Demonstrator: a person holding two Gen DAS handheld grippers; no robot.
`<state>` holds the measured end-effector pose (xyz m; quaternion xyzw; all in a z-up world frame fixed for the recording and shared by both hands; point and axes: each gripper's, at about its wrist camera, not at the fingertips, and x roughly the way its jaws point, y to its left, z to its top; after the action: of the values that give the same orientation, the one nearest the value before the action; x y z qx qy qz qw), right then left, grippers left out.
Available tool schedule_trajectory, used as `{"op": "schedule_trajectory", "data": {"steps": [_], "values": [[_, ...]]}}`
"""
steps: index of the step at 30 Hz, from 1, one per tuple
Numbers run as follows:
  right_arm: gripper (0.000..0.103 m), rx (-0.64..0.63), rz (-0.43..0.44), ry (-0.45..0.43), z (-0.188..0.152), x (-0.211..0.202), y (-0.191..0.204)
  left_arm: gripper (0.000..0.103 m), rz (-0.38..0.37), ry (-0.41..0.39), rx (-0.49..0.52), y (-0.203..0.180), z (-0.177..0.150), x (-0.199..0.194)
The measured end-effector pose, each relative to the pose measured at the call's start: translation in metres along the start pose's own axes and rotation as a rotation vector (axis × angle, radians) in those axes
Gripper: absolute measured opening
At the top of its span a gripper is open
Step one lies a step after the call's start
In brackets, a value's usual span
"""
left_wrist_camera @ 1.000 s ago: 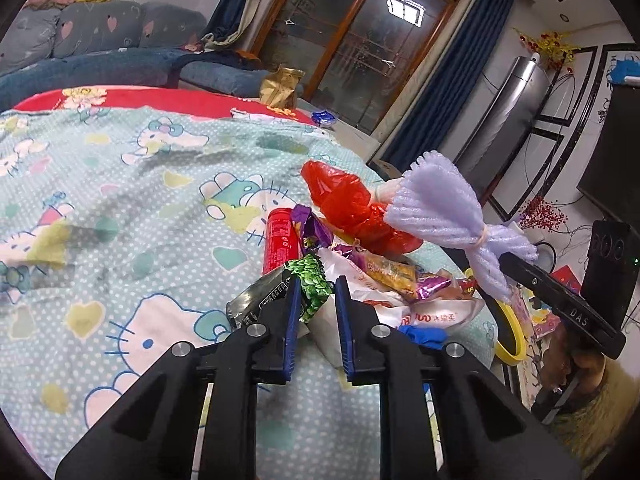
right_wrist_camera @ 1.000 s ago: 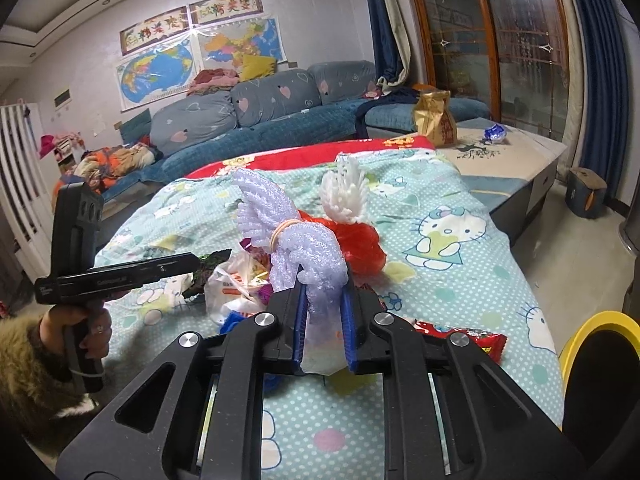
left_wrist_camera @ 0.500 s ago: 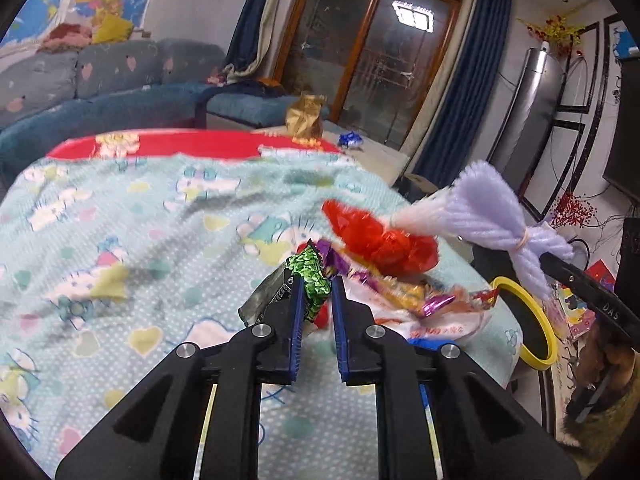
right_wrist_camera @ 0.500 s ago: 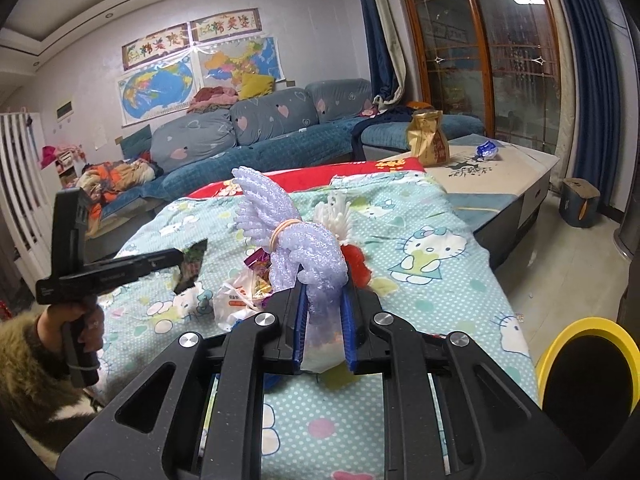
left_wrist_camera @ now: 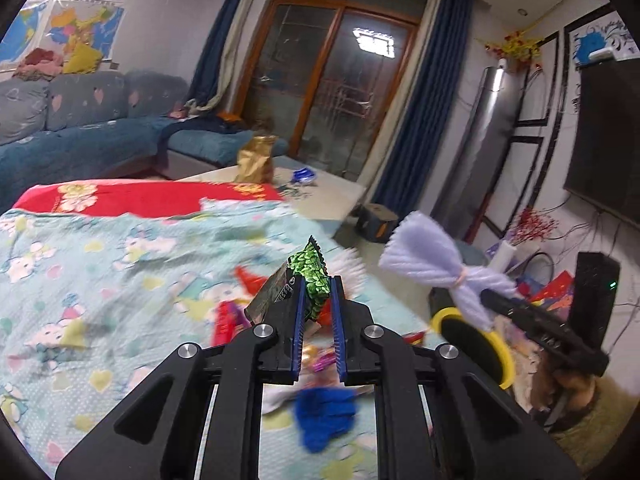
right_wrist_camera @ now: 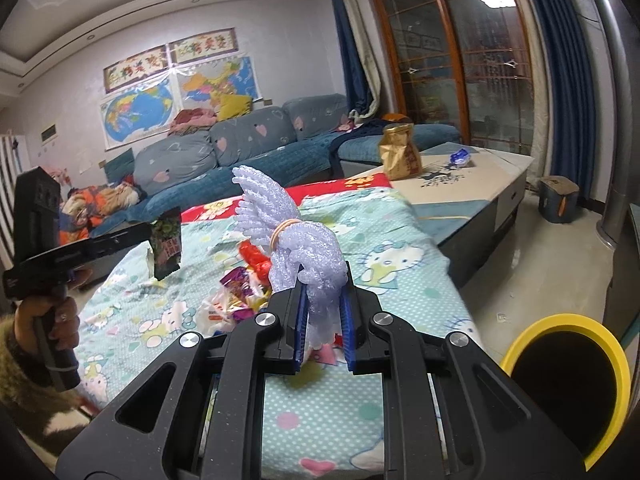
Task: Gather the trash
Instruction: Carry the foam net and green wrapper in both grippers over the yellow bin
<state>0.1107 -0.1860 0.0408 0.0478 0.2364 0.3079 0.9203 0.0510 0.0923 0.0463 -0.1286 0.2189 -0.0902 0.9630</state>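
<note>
Left view motion-blurred, trash pile (left_wrist_camera: 320,360) on bed (left_wrist_camera: 120,280) hard to make out. Left gripper (left_wrist_camera: 316,312) raised above bed, clamping green wrapper (left_wrist_camera: 312,280). Right gripper (right_wrist_camera: 323,320) clamping purple foam net (right_wrist_camera: 296,248) near yellow-rimmed bin (right_wrist_camera: 612,360), bin cut off.

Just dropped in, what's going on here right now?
A person is clearing trash off the Hello Kitty bedspread with two handheld grippers. The left gripper is shut on a green snack wrapper, lifted off the bed. The right gripper is shut on a lavender foam net, also held up. More wrappers lie in a pile on the bed. The yellow-rimmed bin stands on the floor beside it.
</note>
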Motion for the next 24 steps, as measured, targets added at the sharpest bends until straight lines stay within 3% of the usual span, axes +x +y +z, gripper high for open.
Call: {"op": "schedule_trajectory", "data": {"steps": [10,24], "values": [[0.010,0.094,-0.113,-0.016,-0.001,-0.027,-0.041,0.012,-0.142,-0.007,0.058,-0.064,0.014,0.026],[0.010,0.261,-0.295,-0.034,-0.026,-0.069,-0.114,0.012,-0.315,0.084,0.124,-0.145,-0.009,0.091]]}}
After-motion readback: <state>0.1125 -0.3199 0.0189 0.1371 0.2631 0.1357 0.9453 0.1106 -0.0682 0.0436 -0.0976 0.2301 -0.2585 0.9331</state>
